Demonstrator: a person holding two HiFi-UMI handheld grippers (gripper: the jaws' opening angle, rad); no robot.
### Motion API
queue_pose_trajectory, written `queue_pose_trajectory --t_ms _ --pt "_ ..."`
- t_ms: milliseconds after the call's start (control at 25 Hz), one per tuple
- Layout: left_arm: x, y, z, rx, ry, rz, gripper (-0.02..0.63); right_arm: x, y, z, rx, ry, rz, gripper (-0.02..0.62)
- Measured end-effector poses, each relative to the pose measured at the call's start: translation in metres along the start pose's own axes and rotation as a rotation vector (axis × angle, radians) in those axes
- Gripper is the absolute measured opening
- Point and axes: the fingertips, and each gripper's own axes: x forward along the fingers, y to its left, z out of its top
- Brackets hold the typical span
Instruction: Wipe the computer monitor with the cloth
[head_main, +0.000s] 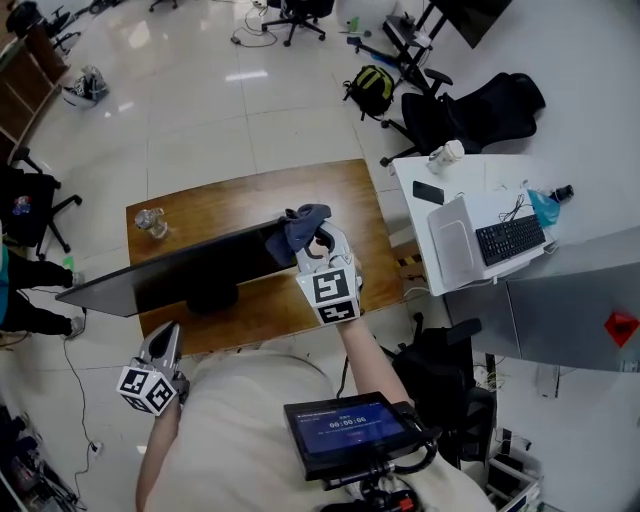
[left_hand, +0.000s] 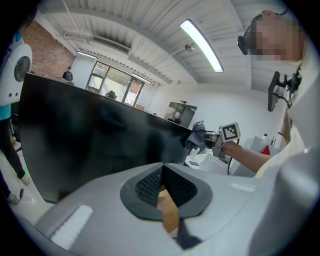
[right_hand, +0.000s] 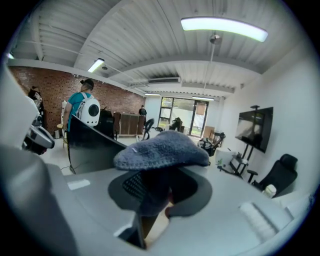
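right gripper (right_hand: 155, 182) clenched on a grey-blue cloth (right_hand: 161, 149), cloth bunched up over the jaw tips and hanging down between them. left gripper (head_main: 166, 340) pads pressed together at the tip, nothing in them. in head view the cloth sits at the top right corner of the black monitor (head_main: 180, 272) and looks to be touching its upper edge. the left gripper view shows the same: cloth at the far upper corner of the dark screen. monitor stands on a brown wooden table (head_main: 330, 190), screen facing the person. left gripper is held low by the person's side, off the near edge of the table, apart from the monitor and pointing toward it. clear plastic bottle (head_main: 151, 222) on the far left of the table, behind the monitor. white desk (head_main: 410, 180) to the right carries a laptop (head_main: 455, 237) and a black keyboard (head_main: 510, 238). tablet (head_main: 346, 430) mounted at the person's chest. right gripper view also shows a person in a teal shirt (right_hand: 79, 106) in the background.
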Motion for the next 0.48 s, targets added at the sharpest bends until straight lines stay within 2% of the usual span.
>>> queue_pose_trajectory --t_ms 200,480 --pt "-0.001 0.002 -0.002 -0.005 -0.002 0.005 -0.008 -0.005 -0.017 -0.008 0.061 -0.015 -0.104 0.089" --pt "-0.003 0.001 -0.004 -0.006 0.003 0.008 -0.008 -0.004 -0.023 -0.028 0.132 0.007 -0.164 0.087"
